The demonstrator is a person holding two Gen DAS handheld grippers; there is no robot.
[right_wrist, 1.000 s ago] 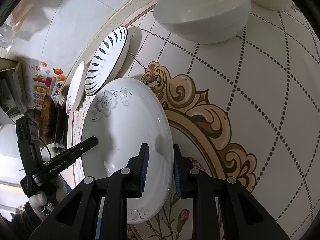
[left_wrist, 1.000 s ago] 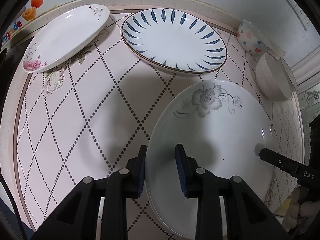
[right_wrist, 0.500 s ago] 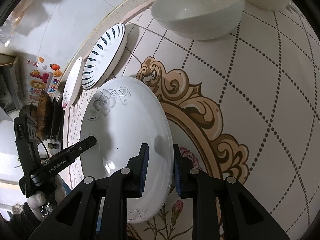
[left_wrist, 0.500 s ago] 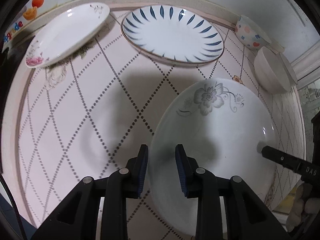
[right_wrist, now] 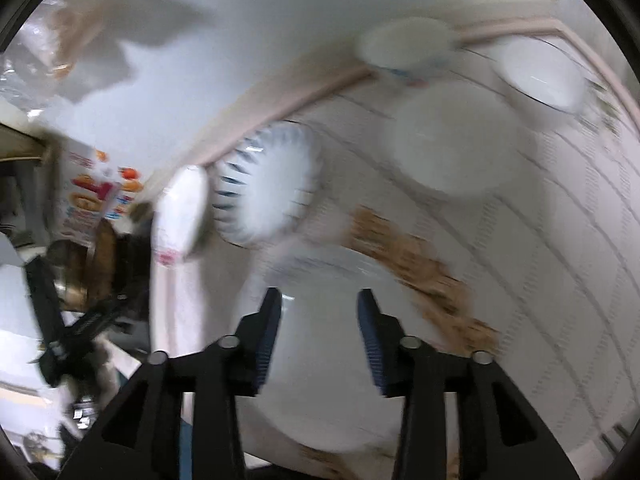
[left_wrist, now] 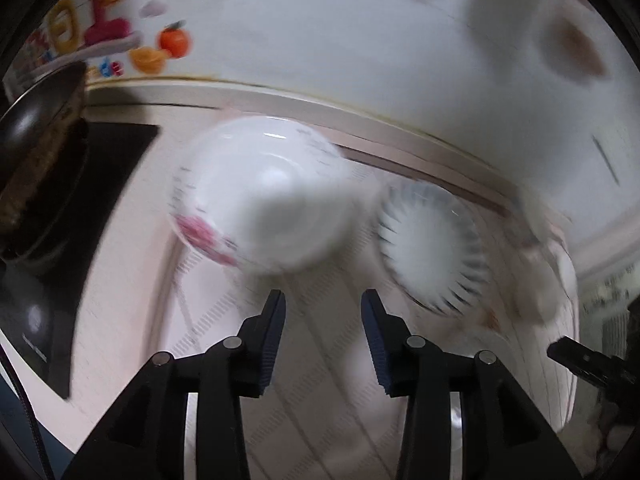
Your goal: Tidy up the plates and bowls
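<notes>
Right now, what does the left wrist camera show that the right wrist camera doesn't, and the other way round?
Everything is motion-blurred. Only the left view shows the left gripper up close, fingers open with nothing between them, aimed near the pink-flowered plate. Only the right view shows the right gripper, open over a large white plate, plus the bowls and the brown scroll pattern. Both show the blue-striped plate, the pink-flowered plate, the colourful sticker and the table.

Rose plate (left_wrist: 260,196): glossy white glazed ceramic. Blue-rimmed plate (left_wrist: 432,248): same glossy glaze. White bowl (right_wrist: 452,140): smooth, duller sheen. Desk (left_wrist: 320,380): smooth printed covering, low sheen. Left claw (left_wrist: 323,336): matt black plastic, ribbed blue pads.
</notes>
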